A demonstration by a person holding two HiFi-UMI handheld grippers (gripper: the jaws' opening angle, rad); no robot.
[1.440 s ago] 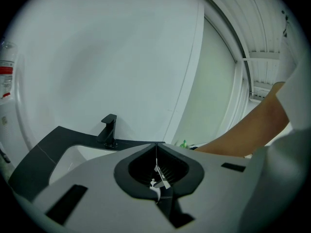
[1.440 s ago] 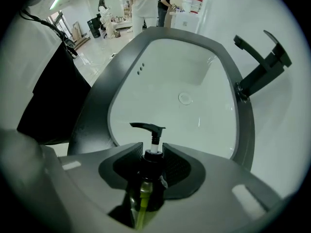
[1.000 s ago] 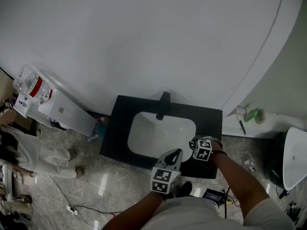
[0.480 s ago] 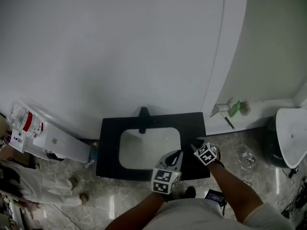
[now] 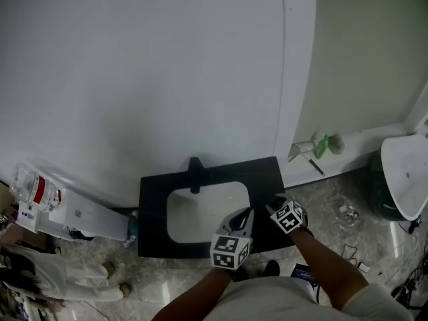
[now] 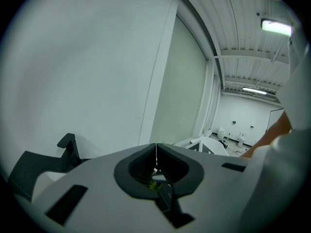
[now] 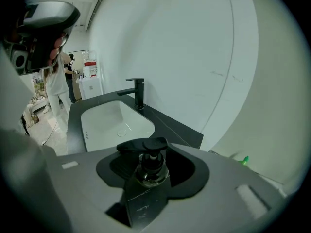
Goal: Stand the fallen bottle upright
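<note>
In the right gripper view a clear pump bottle (image 7: 151,168) with a black pump head stands upright between the jaws of my right gripper (image 7: 156,149). The jaws are opening, and gaps show on both sides of the bottle's neck. This gripper (image 5: 275,206) hangs over the front right corner of the black counter (image 5: 264,172). Just left of it, my left gripper (image 5: 245,215) is at the front rim of the white sink (image 5: 200,212). Its tips (image 6: 156,145) meet in a thin line with nothing between them. In the head view the bottle is hidden by the right gripper.
A black faucet (image 5: 194,172) stands behind the sink, also in the right gripper view (image 7: 137,92). A white water dispenser (image 5: 73,212) and a person in white (image 5: 40,273) are at the left. A white ledge with a green item (image 5: 323,146) and a white basin (image 5: 404,176) lie right.
The head view has swung, so the counter sits smaller and more centred. Both grippers kept their place over its front right part. The right gripper's marker cube has rolled.
</note>
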